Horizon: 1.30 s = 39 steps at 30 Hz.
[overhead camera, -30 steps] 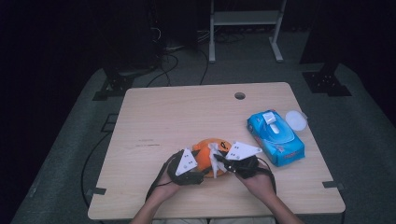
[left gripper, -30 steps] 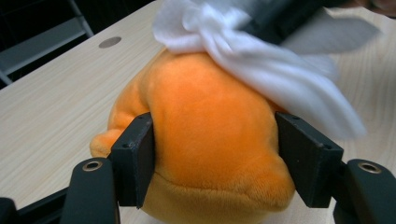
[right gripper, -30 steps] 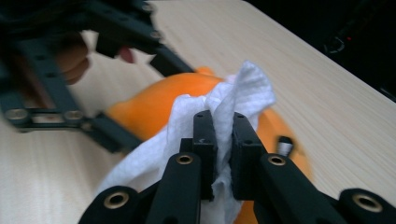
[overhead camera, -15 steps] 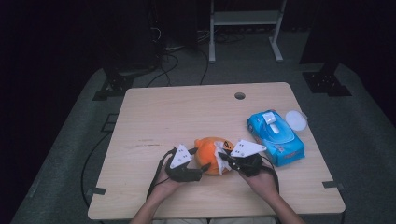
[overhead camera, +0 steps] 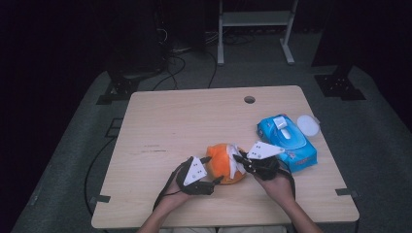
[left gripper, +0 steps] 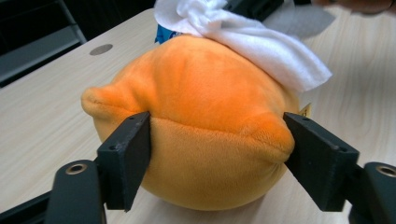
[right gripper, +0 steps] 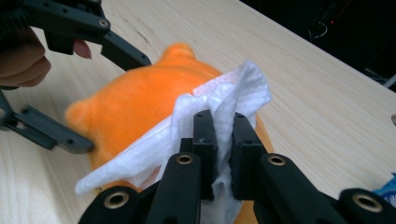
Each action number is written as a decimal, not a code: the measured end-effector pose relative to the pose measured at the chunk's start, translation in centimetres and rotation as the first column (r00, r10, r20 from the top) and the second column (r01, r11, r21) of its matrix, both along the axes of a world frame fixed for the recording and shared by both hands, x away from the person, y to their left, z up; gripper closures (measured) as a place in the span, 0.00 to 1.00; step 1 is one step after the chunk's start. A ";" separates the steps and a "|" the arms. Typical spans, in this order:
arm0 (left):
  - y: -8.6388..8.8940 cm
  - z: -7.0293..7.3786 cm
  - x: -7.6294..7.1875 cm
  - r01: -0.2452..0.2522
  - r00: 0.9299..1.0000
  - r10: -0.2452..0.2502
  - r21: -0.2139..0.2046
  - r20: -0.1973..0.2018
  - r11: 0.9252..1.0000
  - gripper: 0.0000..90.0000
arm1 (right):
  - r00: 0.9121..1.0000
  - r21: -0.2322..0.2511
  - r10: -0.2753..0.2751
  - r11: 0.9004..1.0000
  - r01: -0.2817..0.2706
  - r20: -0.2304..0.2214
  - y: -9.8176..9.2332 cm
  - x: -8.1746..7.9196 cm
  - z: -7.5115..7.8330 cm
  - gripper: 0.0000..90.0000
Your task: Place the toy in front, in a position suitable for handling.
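Note:
An orange plush toy [overhead camera: 221,164] lies on the wooden table [overhead camera: 194,116] near its front edge. My left gripper [overhead camera: 214,170] straddles the toy [left gripper: 205,130] from the left. Both pads touch its sides, and the jaws have just been opening around it. My right gripper [overhead camera: 239,159] comes in from the right, shut on a white wipe [right gripper: 224,93]. The wipe [left gripper: 261,42] is draped over the top of the toy [right gripper: 135,102], pinched between the right jaws [right gripper: 223,130].
A blue pack of wipes [overhead camera: 286,141] lies to the right of my hands, with a white round lid [overhead camera: 308,125] just behind it. A small hole [overhead camera: 249,99] sits near the table's far edge.
The left jaws stand wider around the plush toy than a second ago. The right gripper and its wipe have shifted slightly across the toy's top.

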State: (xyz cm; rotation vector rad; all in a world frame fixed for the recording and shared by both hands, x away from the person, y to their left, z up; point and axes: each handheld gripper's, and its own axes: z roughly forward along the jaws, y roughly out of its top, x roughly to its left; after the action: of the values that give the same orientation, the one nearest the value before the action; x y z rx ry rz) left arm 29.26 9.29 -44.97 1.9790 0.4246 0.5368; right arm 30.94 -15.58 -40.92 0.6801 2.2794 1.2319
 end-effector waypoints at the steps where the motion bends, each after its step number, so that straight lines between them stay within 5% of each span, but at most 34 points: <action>1: 0.0 0.0 0.0 0.000 1.000 0.000 0.000 0.000 1.000 0.29 | 1.000 -0.003 0.000 1.000 0.000 0.001 -0.1 0.0 0.0 0.91; 4: -0.1 0.0 -0.2 -0.004 1.000 0.004 0.018 0.011 1.000 0.31 | 1.000 -0.030 0.005 1.000 -0.005 0.023 0.5 -0.5 0.2 0.91; 6: -0.2 0.0 -0.3 -0.002 1.000 0.002 0.031 0.020 1.000 0.34 | 0.997 -0.038 0.070 0.997 -0.068 0.036 2.0 -1.5 0.4 0.91; 11: -0.3 -0.5 -0.7 -0.002 0.999 -0.002 0.078 0.050 0.997 0.36 | 0.990 -0.066 0.134 0.989 -0.131 0.041 4.0 -2.3 -0.2 0.91; 18: -0.3 -0.8 -0.7 0.007 0.999 -0.011 0.067 0.052 0.998 0.37 | 1.000 -0.003 0.020 1.000 -0.020 0.006 0.7 -0.2 0.3 0.91; 21: -0.1 -0.6 -0.5 0.015 0.999 -0.016 0.038 0.028 0.999 0.33 | 1.000 0.001 0.009 1.000 -0.009 -0.005 0.0 0.3 -0.1 0.92; 25: 1.1 0.0 0.3 -0.029 0.997 0.021 -0.095 -0.078 0.995 0.12 | 0.999 0.008 0.037 0.999 -0.037 -0.008 0.1 0.0 -0.5 0.92; 27: 1.6 0.1 0.8 -0.069 0.993 0.058 -0.113 -0.100 0.991 0.12 | 0.999 0.003 0.042 0.999 -0.042 -0.004 0.2 -0.1 -0.6 0.92; 30: 1.4 -0.2 1.0 -0.061 0.989 0.045 -0.106 -0.142 0.992 0.15 | 0.999 -0.010 0.049 0.999 -0.049 0.003 0.7 -0.5 -0.5 0.92; 39: -0.3 -0.3 -0.7 -0.026 1.000 0.026 0.018 0.006 0.999 0.26 | 0.986 -0.052 0.166 0.985 -0.164 0.027 4.5 -2.5 0.1 0.92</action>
State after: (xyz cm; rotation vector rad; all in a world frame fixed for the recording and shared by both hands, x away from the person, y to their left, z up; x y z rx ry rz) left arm 28.54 8.95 -45.24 1.9912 0.4441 0.5649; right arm 28.40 -11.12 -40.86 0.4583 2.3712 1.2464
